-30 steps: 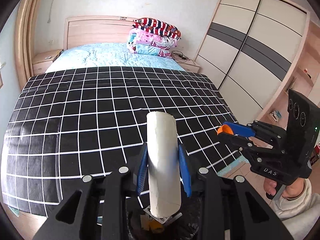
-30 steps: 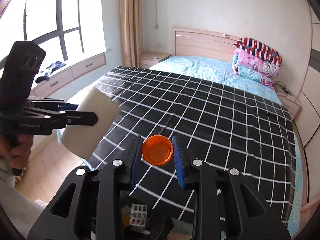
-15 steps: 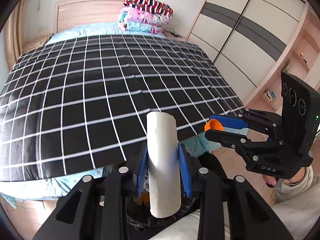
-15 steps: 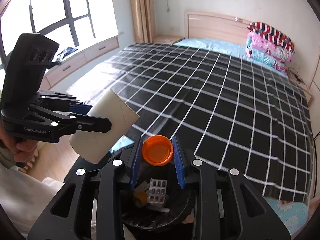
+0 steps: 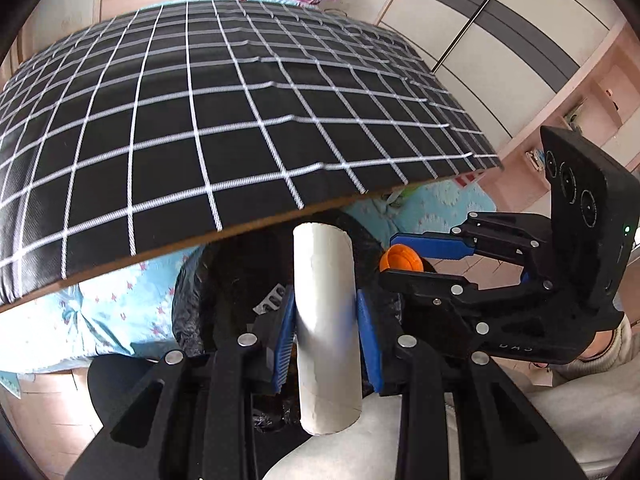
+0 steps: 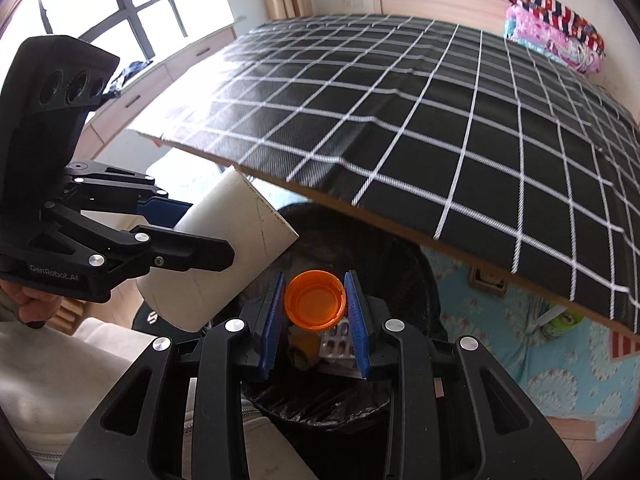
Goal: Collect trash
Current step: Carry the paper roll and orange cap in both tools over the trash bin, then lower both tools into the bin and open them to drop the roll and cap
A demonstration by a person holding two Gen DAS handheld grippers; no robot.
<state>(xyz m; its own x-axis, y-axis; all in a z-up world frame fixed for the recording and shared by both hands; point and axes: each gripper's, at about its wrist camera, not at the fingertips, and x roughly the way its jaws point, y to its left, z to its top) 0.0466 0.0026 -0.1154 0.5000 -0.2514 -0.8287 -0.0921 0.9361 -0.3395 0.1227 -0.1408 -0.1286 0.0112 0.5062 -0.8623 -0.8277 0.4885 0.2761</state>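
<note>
My left gripper [image 5: 325, 336] is shut on a white cardboard tube [image 5: 326, 328], which also shows in the right wrist view [image 6: 224, 256]. My right gripper [image 6: 315, 304] is shut on an orange bottle cap [image 6: 315, 300], seen from the side in the left wrist view [image 5: 401, 258]. Both are held over a trash bin lined with a black bag [image 6: 404, 264] at the foot of the bed. A blister pack [image 6: 338, 342] and other scraps lie inside the bin. The bin's rim also shows in the left wrist view [image 5: 188, 292].
The bed carries a black board with a white grid [image 5: 200, 120] that overhangs the bin. A blue patterned sheet [image 6: 520, 320] hangs below it. Wardrobe doors [image 5: 500, 40] stand on the right, folded quilts [image 6: 556, 32] at the headboard, and a window [image 6: 100, 12] on the left.
Both grippers have moved down and back from above the bed to just over the trash bin, still holding the tube and the cap.
</note>
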